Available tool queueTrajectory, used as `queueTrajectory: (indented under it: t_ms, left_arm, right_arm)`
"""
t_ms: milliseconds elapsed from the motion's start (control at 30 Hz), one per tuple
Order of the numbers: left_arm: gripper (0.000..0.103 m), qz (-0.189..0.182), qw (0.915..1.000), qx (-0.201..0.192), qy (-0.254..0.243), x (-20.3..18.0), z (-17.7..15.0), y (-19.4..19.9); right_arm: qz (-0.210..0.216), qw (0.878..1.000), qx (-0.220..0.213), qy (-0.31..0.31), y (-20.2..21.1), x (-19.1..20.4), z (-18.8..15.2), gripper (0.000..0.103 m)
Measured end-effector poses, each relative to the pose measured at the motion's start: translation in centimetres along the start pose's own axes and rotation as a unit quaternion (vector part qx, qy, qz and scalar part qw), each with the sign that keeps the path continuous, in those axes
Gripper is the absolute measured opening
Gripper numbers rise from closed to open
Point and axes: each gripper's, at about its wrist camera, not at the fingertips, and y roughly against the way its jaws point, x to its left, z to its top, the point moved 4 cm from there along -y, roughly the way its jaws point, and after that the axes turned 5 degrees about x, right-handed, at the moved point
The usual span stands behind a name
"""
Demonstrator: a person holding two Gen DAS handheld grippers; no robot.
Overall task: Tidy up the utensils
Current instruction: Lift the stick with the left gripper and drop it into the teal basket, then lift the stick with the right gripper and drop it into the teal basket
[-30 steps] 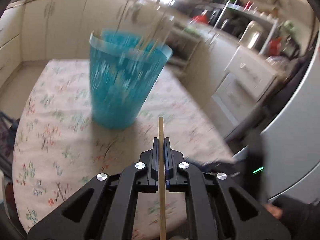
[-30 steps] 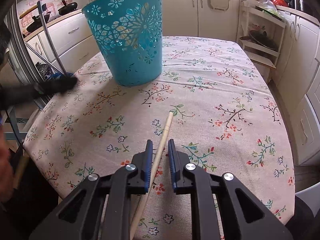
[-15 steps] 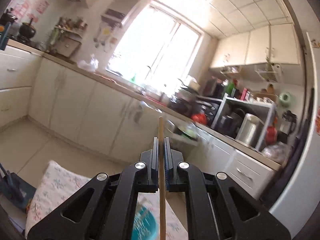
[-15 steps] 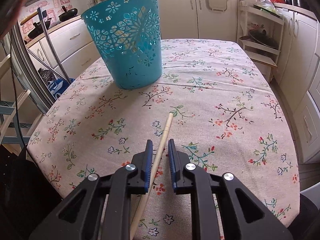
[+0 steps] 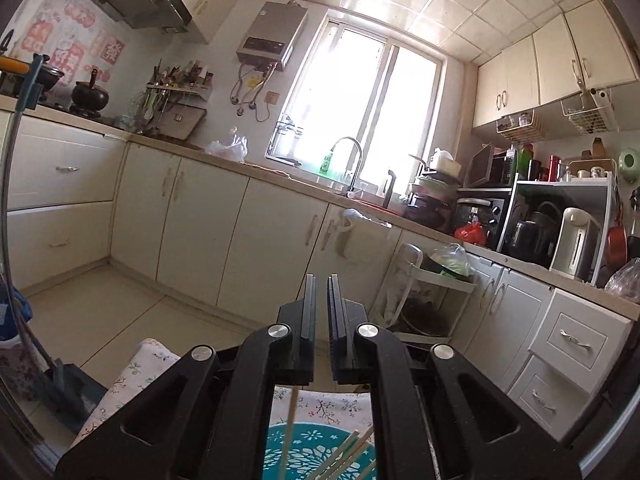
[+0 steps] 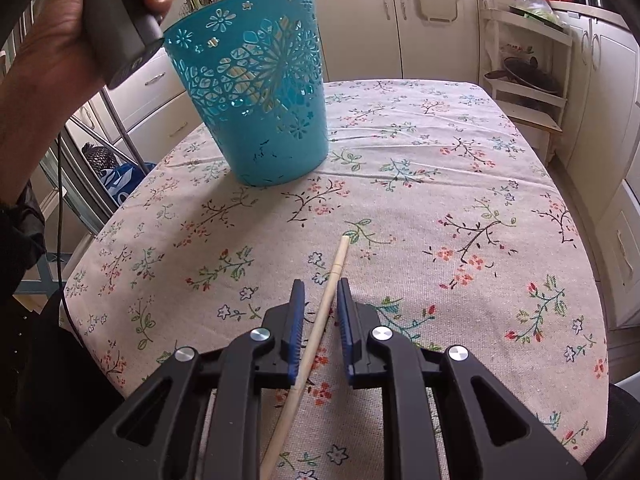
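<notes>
— Tool on the left (image 5: 321, 292): what was it doing?
— It was nearly closed, with only a narrow gap and nothing between its fingers, pointing across the kitchen above the teal basket (image 5: 320, 452), where several chopsticks (image 5: 348, 454) leaned inside.
— And the right tool (image 6: 321, 300)?
— It sat narrowly open around one chopstick (image 6: 320, 320) lying on the flowered worktop (image 6: 440, 200); whether the pads pressed on it I couldn't tell. The basket stood upright further back on the cloth, with a hand (image 6: 60, 36) gripping a dark handle beside its rim
</notes>
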Motion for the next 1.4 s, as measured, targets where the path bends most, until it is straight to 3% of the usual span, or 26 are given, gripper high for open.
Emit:
queueTrajectory:
  t_ms: [200,300,367,467,533,633,767,833,933,1000,1100,1233,1300,1400]
  left_arm:
    - [0.007,-0.004,0.9990,0.041,-0.018,-0.1,-1.5,0.3]
    - [0.023,0.001,0.9985,0.052,-0.018,0.6,-2.2,1.5]
    - [0.040,0.010,0.9986,0.049,-0.016,1.6,-2.4,3.2]
    - [0.049,0.024,0.9987,0.043,-0.008,3.4,-2.7,6.1]
    - [0.052,0.034,0.9985,0.042,-0.003,4.5,-3.2,7.8]
    - [0.058,0.049,0.9971,0.057,0.014,6.6,-4.7,9.9]
    - [0.060,0.061,0.9924,0.100,0.037,9.0,-7.8,11.5]
    - [0.061,0.068,0.9899,0.117,0.044,10.0,-9.4,12.1]
    - [0.063,0.072,0.9854,0.146,0.052,11.0,-11.8,12.6]
    - [0.063,0.073,0.9827,0.160,0.058,11.4,-13.0,12.7]
    - [0.063,0.074,0.9791,0.176,0.069,11.8,-14.3,13.1]
    - [0.063,0.070,0.9792,0.176,0.073,11.6,-14.3,13.6]
    - [0.063,0.068,0.9800,0.173,0.071,11.3,-14.1,13.9]
    - [0.064,0.065,0.9812,0.168,0.068,10.8,-13.9,14.2]
  right_arm:
    - [0.001,1.000,0.005,-0.002,0.1,0.0,0.0,0.018]
    - [0.010,1.000,0.014,-0.011,0.2,-0.1,0.2,0.024]
    - [0.006,1.000,0.017,-0.010,0.3,0.0,0.1,0.027]
    - [-0.011,1.000,0.022,0.004,0.3,0.4,0.0,0.027]
    - [-0.029,0.999,0.024,0.017,0.2,0.7,-0.1,0.026]
    - [-0.053,0.998,0.026,0.031,0.2,0.8,-0.1,0.009]
    - [-0.015,0.999,0.035,-0.012,0.6,-0.4,0.0,0.006]
    - [0.061,0.996,0.020,-0.060,1.7,-1.0,0.6,0.006]
    - [0.183,0.975,-0.029,-0.119,4.6,-1.2,2.9,0.006]
    - [0.233,0.960,-0.070,-0.138,6.8,-1.1,5.4,0.006]
    - [0.261,0.946,-0.144,-0.127,10.0,0.1,10.4,0.006]
    - [0.223,0.939,-0.250,-0.079,12.9,2.9,17.8,0.006]
    - [0.176,0.933,-0.309,-0.062,13.7,4.2,20.9,0.006]
    - [0.102,0.926,-0.359,-0.057,12.4,5.3,24.0,0.006]
